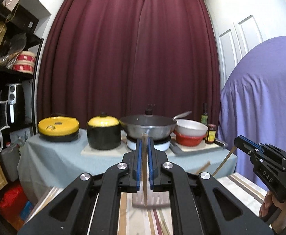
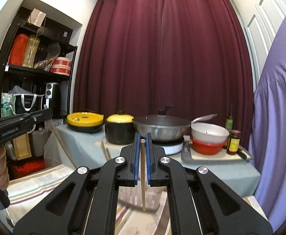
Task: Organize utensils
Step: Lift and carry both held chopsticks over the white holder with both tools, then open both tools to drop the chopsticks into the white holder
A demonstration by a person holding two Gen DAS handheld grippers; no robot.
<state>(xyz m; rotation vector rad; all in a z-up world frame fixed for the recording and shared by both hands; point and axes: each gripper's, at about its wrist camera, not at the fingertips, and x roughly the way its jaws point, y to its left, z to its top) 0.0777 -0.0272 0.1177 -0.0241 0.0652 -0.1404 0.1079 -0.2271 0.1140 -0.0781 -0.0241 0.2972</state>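
Both tongs are nearly closed, each pinching one wooden stick that stands upright. The left gripper (image 1: 145, 139) clamps a chopstick (image 1: 144, 168) between its blue pads; the stick's lower end hangs at 6 o'clock over a clear slotted holder (image 1: 150, 200) on the striped cloth (image 1: 239, 188). The right gripper (image 2: 143, 137) has its own chopstick (image 2: 143, 176) squeezed the same way, tip just above that holder (image 2: 139, 197). At 12 o'clock, well beyond, a wok (image 1: 148, 129) sits on the table (image 1: 64, 156).
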